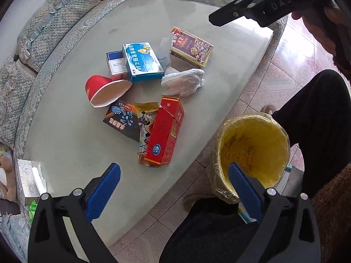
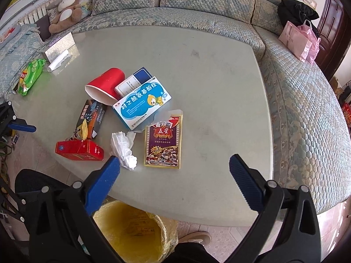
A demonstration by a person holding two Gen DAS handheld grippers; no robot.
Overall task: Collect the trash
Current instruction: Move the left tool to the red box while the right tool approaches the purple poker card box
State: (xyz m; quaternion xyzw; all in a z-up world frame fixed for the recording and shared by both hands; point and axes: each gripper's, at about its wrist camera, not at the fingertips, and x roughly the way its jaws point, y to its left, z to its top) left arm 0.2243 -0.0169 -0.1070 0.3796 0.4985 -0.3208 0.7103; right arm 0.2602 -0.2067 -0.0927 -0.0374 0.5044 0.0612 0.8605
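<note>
Both hand-held grippers, left [image 1: 174,176] and right [image 2: 174,169], gape empty; red cup [image 2: 105,85] lies sideways, mouth toward the bin [image 2: 133,230].

This is a home living room. A long curved sofa [image 2: 219,19] in a quilted blue-green and cream fabric with frilled cushions wraps around a pale low table [image 2: 219,87]. A brown teddy bear [image 2: 64,11] sits at one end of the sofa, and a pink shopping bag [image 2: 296,41] lies on the seat at the other. A white radiator [image 2: 35,14] lines the wall, a dark wooden door [image 2: 333,28] stands in the corner, and the floor [image 1: 291,65] is patterned pink tile.
</note>
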